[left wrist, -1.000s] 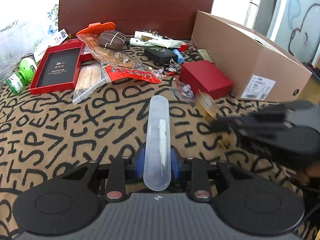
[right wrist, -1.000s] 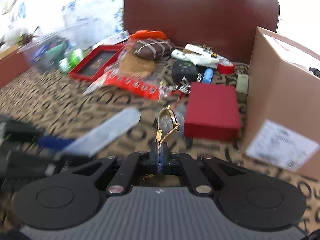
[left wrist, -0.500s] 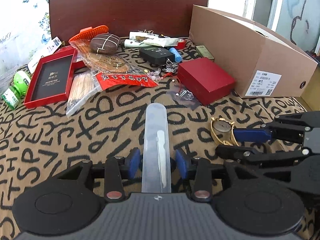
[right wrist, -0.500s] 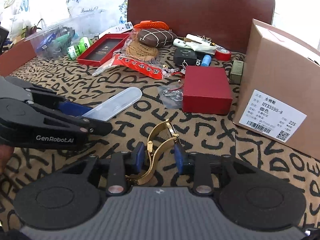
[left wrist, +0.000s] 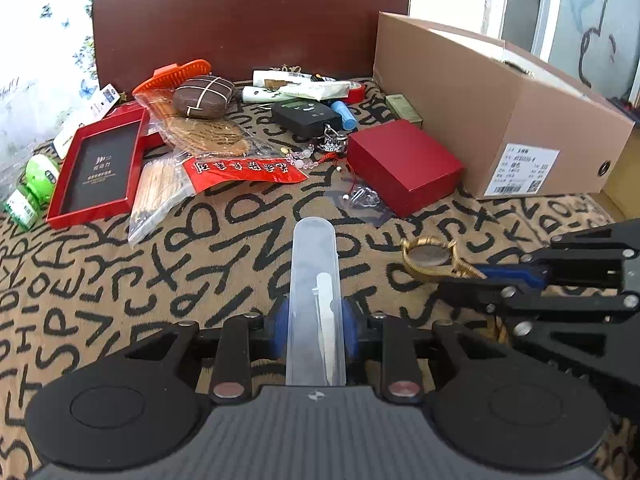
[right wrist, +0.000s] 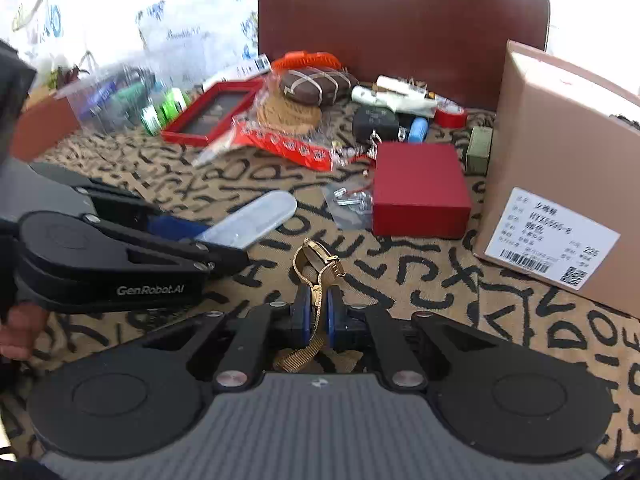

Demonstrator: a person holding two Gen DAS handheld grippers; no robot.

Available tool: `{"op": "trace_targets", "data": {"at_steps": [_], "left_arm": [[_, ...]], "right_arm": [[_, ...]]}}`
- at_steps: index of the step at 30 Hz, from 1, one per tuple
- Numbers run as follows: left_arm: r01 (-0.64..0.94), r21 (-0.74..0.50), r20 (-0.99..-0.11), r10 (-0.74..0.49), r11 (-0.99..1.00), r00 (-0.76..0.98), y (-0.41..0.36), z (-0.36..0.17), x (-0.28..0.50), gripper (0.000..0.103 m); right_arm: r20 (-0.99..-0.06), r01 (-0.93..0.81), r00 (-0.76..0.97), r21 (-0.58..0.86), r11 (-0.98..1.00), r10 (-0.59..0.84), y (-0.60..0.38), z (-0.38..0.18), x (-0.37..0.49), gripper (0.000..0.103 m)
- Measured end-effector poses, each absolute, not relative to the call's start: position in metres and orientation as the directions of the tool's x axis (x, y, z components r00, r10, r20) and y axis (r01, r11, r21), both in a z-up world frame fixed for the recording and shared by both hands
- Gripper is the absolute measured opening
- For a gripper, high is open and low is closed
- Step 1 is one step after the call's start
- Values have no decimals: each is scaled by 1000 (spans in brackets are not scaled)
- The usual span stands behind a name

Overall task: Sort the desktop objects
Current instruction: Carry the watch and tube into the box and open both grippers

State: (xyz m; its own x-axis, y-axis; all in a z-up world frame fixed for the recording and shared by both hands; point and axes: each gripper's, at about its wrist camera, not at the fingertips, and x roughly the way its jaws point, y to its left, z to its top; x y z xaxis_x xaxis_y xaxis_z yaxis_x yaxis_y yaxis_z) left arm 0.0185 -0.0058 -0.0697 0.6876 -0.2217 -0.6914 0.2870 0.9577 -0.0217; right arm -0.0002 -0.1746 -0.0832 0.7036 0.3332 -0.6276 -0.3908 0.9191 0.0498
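My left gripper (left wrist: 316, 326) is shut on a long clear plastic case (left wrist: 316, 280) with a white tool inside; the case points forward, low over the patterned cloth. It also shows in the right wrist view (right wrist: 252, 220). My right gripper (right wrist: 317, 316) is shut on the band of a gold watch (right wrist: 316, 260), whose face rests low by the cloth. In the left wrist view the watch (left wrist: 428, 258) lies right of the case, held by the right gripper (left wrist: 488, 276).
A cardboard box (left wrist: 500, 120) stands at the right, a red box (left wrist: 404, 166) before it. Behind lie a red tray (left wrist: 96, 168), snack bags (left wrist: 224, 148), a black device (left wrist: 306, 116), green bottles (left wrist: 32, 184) and a brown chair back (left wrist: 248, 20).
Both grippers opened about half a second ago and have closed again on the case and the watch band. The watch has come down from being held up to the cloth.
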Motion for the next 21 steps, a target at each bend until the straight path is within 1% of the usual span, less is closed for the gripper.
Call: {"op": "trace_targets", "data": {"at_steps": [4, 10, 17, 21], "left_arm": [[297, -55, -662, -258, 953, 704, -7, -54, 8, 28], [354, -80, -579, -332, 932, 745, -19, -12, 0, 28], [439, -152, -476, -455, 886, 753, -51, 43, 17, 28], [494, -140, -428, -503, 858, 751, -83, 68, 32, 28]], "right_arm": [[-578, -397, 731, 71, 915, 362, -183, -63, -10, 6], [-477, -393, 790, 87, 915, 385, -200, -27, -22, 6], [-341, -315, 885, 67, 947, 318, -237, 20, -24, 5], [-279, -239, 929, 55, 970, 244, -269, 40, -22, 5]]}}
